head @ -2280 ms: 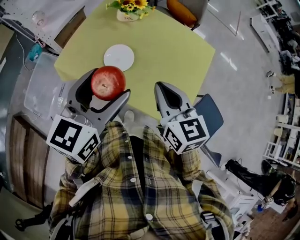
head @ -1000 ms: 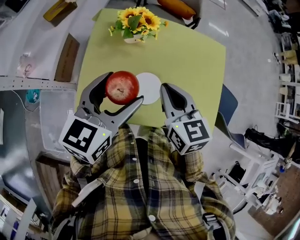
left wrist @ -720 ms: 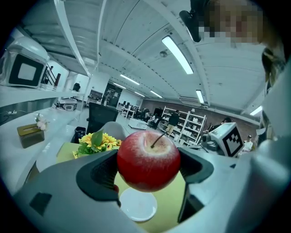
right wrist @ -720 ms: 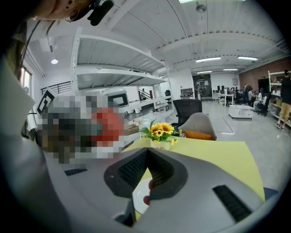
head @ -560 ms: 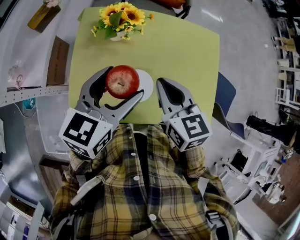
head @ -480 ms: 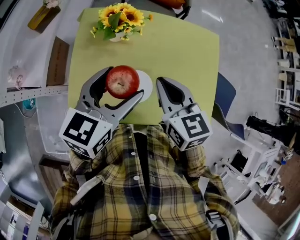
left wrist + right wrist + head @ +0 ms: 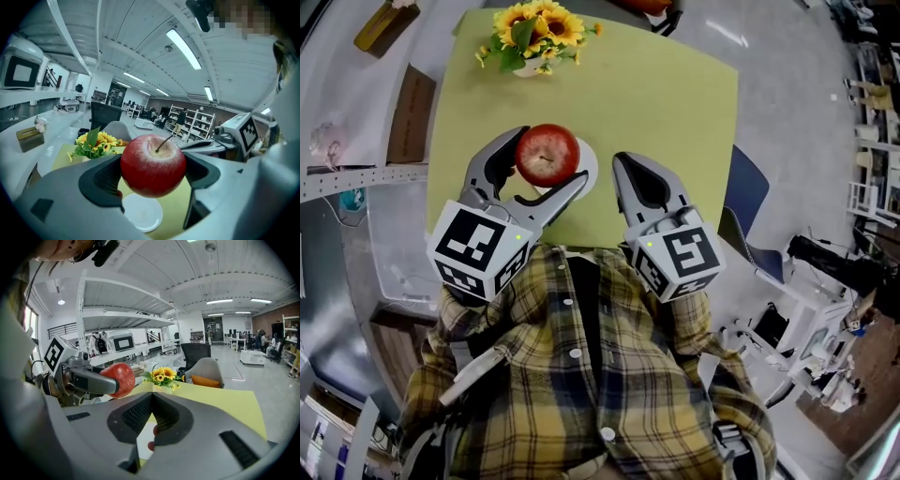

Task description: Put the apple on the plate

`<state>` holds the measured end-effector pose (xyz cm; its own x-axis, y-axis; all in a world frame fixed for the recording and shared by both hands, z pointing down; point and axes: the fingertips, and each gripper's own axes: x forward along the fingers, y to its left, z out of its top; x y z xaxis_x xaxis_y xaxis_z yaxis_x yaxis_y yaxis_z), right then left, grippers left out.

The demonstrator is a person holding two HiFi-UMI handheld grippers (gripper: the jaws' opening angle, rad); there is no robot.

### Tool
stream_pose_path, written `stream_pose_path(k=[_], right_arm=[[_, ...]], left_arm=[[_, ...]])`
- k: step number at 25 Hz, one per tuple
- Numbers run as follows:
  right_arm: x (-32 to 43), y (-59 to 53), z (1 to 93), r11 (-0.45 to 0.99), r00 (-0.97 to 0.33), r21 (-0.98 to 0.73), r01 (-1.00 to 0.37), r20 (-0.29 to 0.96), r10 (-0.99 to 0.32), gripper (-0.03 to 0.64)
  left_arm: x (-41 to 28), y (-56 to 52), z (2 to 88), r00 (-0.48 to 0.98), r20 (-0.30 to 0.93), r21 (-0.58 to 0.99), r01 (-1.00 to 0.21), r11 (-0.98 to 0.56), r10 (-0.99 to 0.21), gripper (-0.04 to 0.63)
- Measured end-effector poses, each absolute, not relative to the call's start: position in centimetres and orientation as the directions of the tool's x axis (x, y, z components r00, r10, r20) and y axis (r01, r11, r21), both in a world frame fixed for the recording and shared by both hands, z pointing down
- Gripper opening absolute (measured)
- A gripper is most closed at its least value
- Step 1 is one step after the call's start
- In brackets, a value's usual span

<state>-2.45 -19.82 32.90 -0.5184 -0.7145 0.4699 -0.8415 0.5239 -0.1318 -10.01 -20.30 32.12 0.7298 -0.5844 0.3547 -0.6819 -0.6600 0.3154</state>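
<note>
A red apple [image 7: 547, 155] [image 7: 153, 165] is clamped between the jaws of my left gripper [image 7: 536, 161], held in the air above the near part of the yellow-green table [image 7: 666, 103]. The small white plate [image 7: 586, 165] [image 7: 141, 213] lies on the table right under and just beyond the apple, mostly hidden by it in the head view. My right gripper [image 7: 623, 169] [image 7: 151, 413] hovers to the right of the plate with its jaws shut and nothing in them. In the right gripper view the apple [image 7: 120, 376] shows at the left.
A pot of sunflowers [image 7: 528, 33] [image 7: 93, 143] stands at the table's far left edge. A chair with an orange cushion [image 7: 204, 369] is beyond the table, a blue chair [image 7: 745, 202] at its right. White benches and a clear bin [image 7: 389, 234] run along the left.
The view has swung so the table sits squarely ahead. My left gripper has carried the apple forward over the plate. The right gripper has kept its place beside it.
</note>
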Motion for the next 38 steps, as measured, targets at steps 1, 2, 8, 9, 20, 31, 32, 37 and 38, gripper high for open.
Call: stream_pose_path(k=[1,2,8,9,20,31,32,37,38], right_arm=[[-2.3,-19.7,33.1,0.523,-0.518,-0.134,-0.842,0.472,-0.713,-0.003],[-2.1,-19.6,33.3,0.52,-0.517,-0.137,-0.843,0.474,-0.713,-0.003],[-1.2,-19.3,34.3,0.505,-0.513,-0.16,-0.848,0.486,-0.708,-0.003],[-1.2,-19.2,34.5,0.504,-0.514,-0.163,-0.848,0.489,-0.705,-0.003],[-1.0,-18.7,38.0,0.492,-0.527,-0.217,-0.843,0.521,-0.671,-0.003],[0.1,-18.5,39.8,0.449,-0.499,-0.236,-0.862,0.552,-0.668,-0.003],[0.2,-18.5,40.0,0.444,-0.495,-0.237,-0.864,0.556,-0.668,-0.003],[0.4,-18.5,41.2,0.414,-0.483,-0.257,-0.873,0.568,-0.666,-0.003],[0.4,-18.5,41.4,0.411,-0.483,-0.261,-0.874,0.57,-0.665,-0.003]], left_arm=[[-9.8,-20.4,32.5,0.729,0.359,0.316,-0.683,-0.659,-0.583,0.41],[-9.7,-20.4,33.0,0.728,0.365,0.317,-0.683,-0.658,-0.58,0.41],[-8.8,-20.3,36.5,0.709,0.43,0.28,-0.693,-0.664,-0.558,0.41],[-8.7,-20.3,37.1,0.707,0.439,0.28,-0.694,-0.664,-0.554,0.41],[-8.1,-19.6,44.7,0.684,0.51,0.296,-0.71,-0.639,-0.523,0.41],[-6.0,-19.3,50.3,0.696,0.537,0.319,-0.69,-0.649,-0.476,0.41],[-5.9,-19.4,50.7,0.695,0.54,0.319,-0.691,-0.649,-0.475,0.41],[-5.5,-19.6,53.1,0.682,0.571,0.309,-0.694,-0.651,-0.456,0.41],[-5.4,-19.7,53.4,0.678,0.577,0.302,-0.695,-0.652,-0.456,0.41]])
